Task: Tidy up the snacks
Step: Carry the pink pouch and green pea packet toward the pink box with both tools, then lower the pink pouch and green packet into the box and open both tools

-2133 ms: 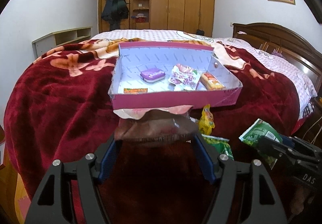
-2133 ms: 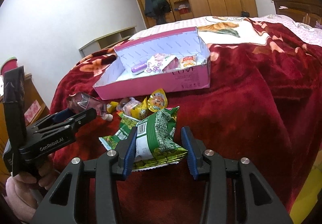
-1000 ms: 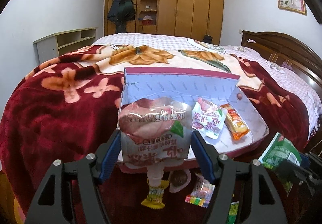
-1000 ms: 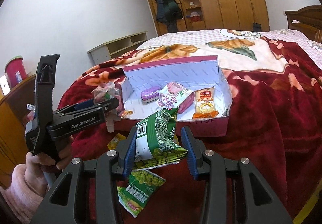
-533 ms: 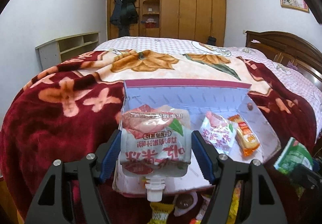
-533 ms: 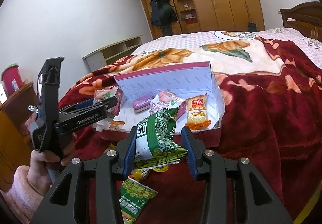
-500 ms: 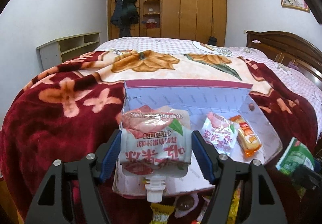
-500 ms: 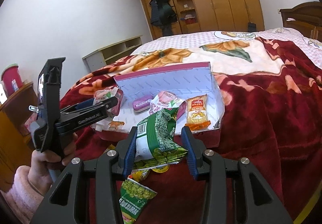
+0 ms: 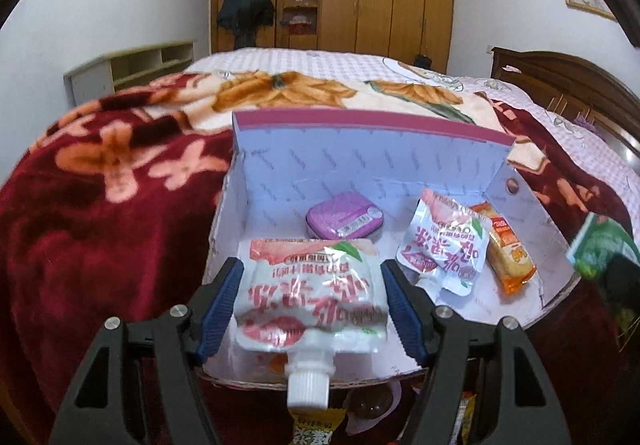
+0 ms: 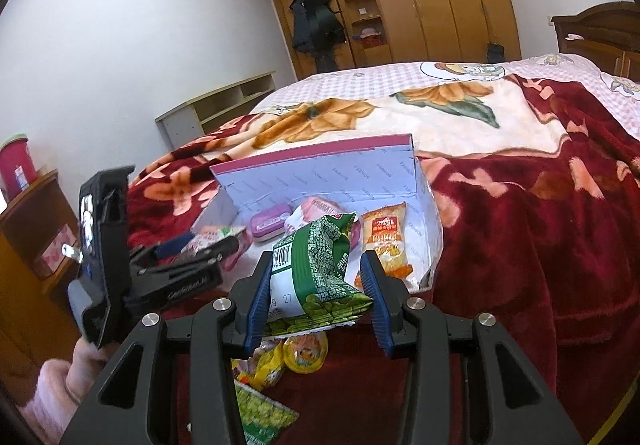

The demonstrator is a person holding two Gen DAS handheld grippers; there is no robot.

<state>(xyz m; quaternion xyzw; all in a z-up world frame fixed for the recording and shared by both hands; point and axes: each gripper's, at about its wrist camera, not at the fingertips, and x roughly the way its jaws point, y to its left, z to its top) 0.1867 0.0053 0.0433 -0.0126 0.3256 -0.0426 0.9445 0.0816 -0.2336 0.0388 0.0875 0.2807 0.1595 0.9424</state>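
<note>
While left hand-held gripper (image 9: 312, 303) clamps glossy spouted pouch (image 9: 310, 295), right hand-held gripper (image 10: 316, 295) pinches crinkled green packet (image 10: 320, 265) above cardboard box (image 10: 320, 161).

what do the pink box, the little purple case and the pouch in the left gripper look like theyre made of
Pink box: looks like thin printed cardboard, matt; creased walls, ragged front edge.
Purple case: probably metal tin or hard plastic; smooth rounded lid with a soft sheen.
Pouch in the left gripper: flexible glossy plastic film, wrinkled and catching glare, with a rigid white plastic screw cap.
</note>
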